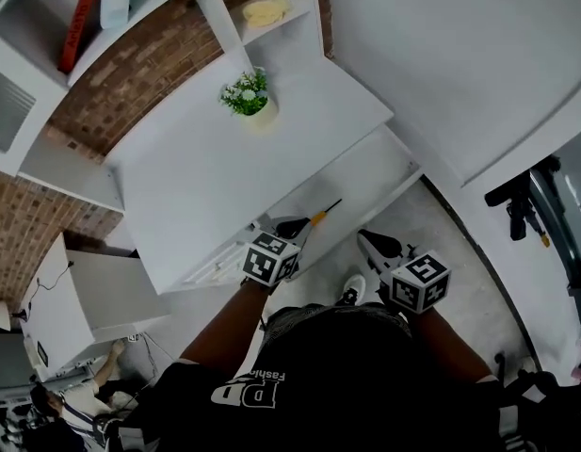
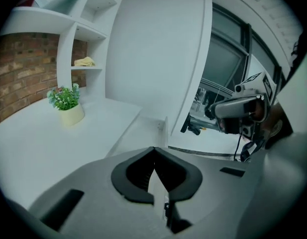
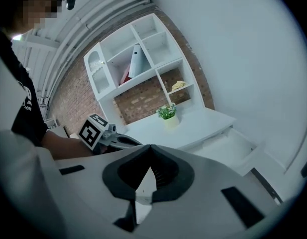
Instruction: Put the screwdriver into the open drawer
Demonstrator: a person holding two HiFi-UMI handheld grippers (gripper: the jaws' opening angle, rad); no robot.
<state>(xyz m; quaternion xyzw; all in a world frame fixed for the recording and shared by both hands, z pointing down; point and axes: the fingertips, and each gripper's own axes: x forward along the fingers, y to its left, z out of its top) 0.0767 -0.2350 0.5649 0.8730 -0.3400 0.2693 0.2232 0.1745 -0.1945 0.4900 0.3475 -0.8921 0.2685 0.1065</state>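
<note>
The screwdriver (image 1: 312, 220), with a black handle, orange collar and thin shaft, lies in the open white drawer (image 1: 365, 172) under the desk top (image 1: 201, 182). My left gripper (image 1: 281, 234) hovers at the drawer's near left end, right behind the handle; its jaws are shut with nothing between them (image 2: 154, 151). The screwdriver is hidden in the left gripper view. My right gripper (image 1: 373, 241) hangs over the floor in front of the drawer, shut and empty (image 3: 151, 148). The right gripper view shows the drawer (image 3: 233, 146) and the left gripper (image 3: 118, 141).
A small potted plant (image 1: 246, 93) stands at the back of the desk, below white shelves (image 1: 271, 12) on a brick wall. A white cabinet (image 1: 88, 299) sits on the left. Black equipment (image 1: 516, 205) stands on the right. The person's shoe (image 1: 351, 290) is below the drawer.
</note>
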